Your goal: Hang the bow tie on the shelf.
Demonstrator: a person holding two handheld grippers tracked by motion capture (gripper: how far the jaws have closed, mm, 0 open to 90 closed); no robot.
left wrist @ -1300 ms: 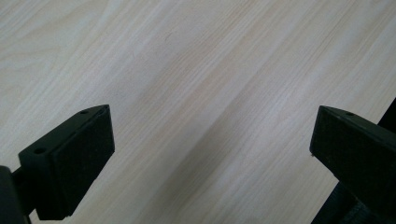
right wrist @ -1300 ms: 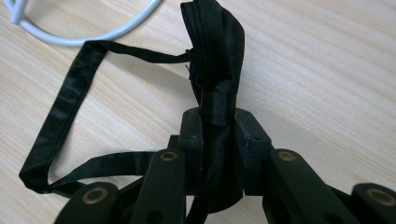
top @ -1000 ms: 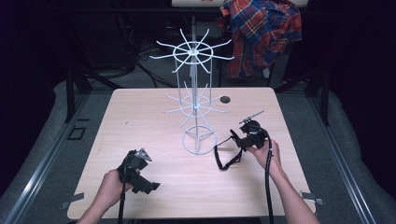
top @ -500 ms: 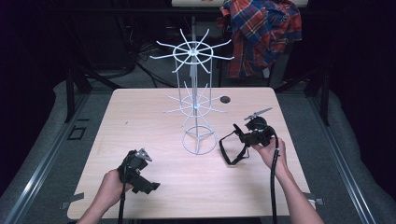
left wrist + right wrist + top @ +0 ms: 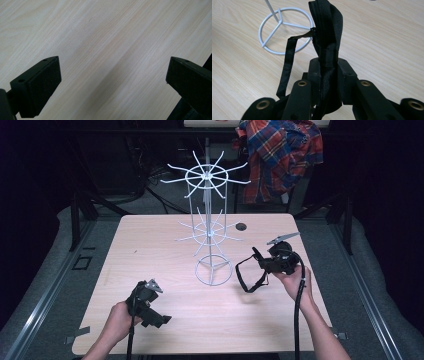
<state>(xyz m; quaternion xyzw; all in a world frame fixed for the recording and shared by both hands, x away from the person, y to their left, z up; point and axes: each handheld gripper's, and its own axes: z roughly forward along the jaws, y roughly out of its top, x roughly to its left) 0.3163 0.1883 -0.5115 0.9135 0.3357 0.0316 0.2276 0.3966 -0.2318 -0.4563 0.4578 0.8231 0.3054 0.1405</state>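
The right hand-held gripper (image 5: 261, 261) is clamped on a black strap (image 5: 248, 276), whose loop hangs above the counter (image 5: 150, 240) just right of the white wire display rack (image 5: 210, 227). The left hand-held gripper (image 5: 159, 318) rests open at the counter's near left.

No text, label or number can be read anywhere.

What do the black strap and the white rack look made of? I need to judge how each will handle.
Black strap: looks like woven fabric webbing, matte; it folds and droops limply from the right gripper.
White rack: seemingly thin metal wire with a smooth white coating; its rods stay straight and rigid, with a ring base.
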